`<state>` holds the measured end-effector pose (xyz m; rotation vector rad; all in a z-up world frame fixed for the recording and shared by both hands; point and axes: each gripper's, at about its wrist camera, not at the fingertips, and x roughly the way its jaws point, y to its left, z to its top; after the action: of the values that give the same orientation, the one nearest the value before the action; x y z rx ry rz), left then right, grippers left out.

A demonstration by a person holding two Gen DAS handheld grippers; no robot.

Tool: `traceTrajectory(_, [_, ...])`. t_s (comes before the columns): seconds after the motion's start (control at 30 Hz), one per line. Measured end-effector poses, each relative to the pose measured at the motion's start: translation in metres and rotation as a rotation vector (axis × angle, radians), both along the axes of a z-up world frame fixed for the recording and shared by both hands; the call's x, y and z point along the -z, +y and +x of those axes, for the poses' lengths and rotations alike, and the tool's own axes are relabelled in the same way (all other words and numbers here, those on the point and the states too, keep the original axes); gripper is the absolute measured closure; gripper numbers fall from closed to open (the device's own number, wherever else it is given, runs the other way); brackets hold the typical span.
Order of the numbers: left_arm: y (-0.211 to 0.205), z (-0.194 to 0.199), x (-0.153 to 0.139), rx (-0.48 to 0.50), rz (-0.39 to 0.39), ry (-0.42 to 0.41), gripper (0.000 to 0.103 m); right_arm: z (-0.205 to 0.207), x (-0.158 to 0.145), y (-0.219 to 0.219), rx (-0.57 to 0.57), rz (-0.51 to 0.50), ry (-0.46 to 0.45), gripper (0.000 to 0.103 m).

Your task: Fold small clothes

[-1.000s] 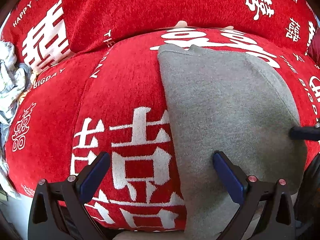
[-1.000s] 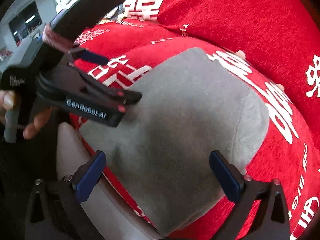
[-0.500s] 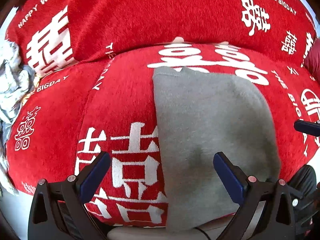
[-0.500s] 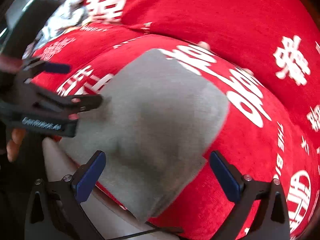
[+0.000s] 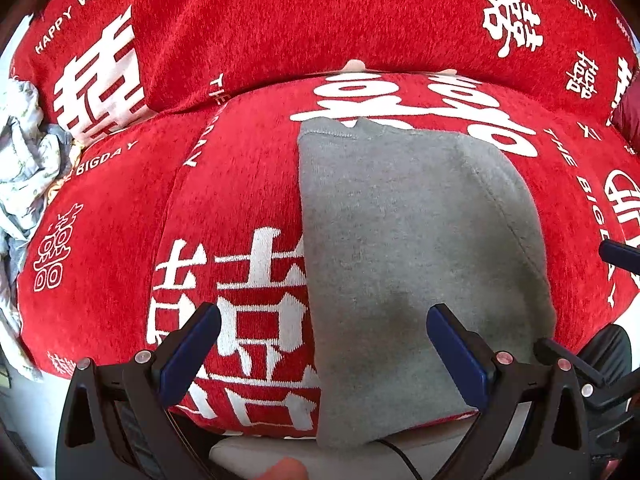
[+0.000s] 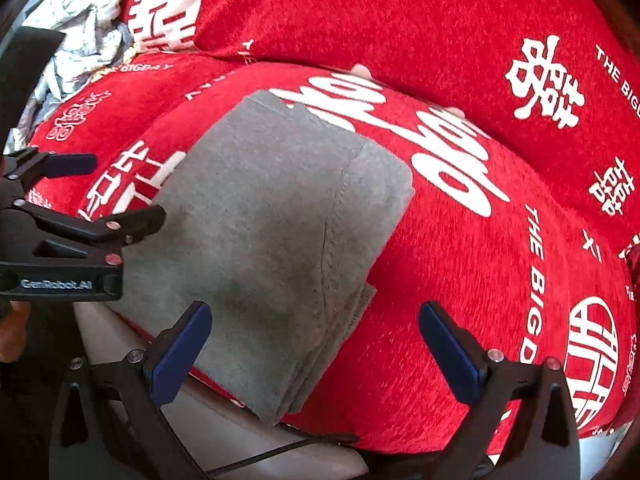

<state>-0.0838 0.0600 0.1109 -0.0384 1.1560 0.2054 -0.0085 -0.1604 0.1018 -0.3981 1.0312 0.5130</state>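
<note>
Left claw (image 5: 323, 338) agape over grey garment (image 5: 408, 264), crumpled laundry (image 5: 24, 160) leftward — right claw (image 6: 312, 340) agape.

I see a red cushion cover (image 5: 240, 208) with large white characters and small lettering reading "THE BIGDAY" spread over the seat. Behind that seat cover stands a red back cushion (image 5: 320, 20) in the same pattern, with "HAPPY WEDDING" along its upper left edge. To the left of the seat cover lies a crumpled pale patterned cloth (image 5: 24, 168), heaped loosely. Below the seat cover's front edge I make out a pale sofa base (image 6: 224, 432), and a thin black cable (image 6: 280, 450) runs across it.
</note>
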Motion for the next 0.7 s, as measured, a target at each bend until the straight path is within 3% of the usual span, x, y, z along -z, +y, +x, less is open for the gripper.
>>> traceTrajectory(0.43, [-0.004, 0.004, 0.015, 0.024, -0.023, 0.099, 0.0, 0.001, 0.006, 0.0, 0.023, -0.009, 0.025, 0.0])
traceTrajectory(0.6, [-0.001, 0.003, 0.016, 0.02, -0.064, 0.105, 0.0, 0.001, 0.007, 0.002, 0.019, -0.01, 0.027, 0.0])
traceTrajectory(0.7, [0.0, 0.001, 0.017, 0.001, -0.046, 0.096, 0.0, 0.001, 0.008, 0.002, 0.021, -0.012, 0.029, 0.0])
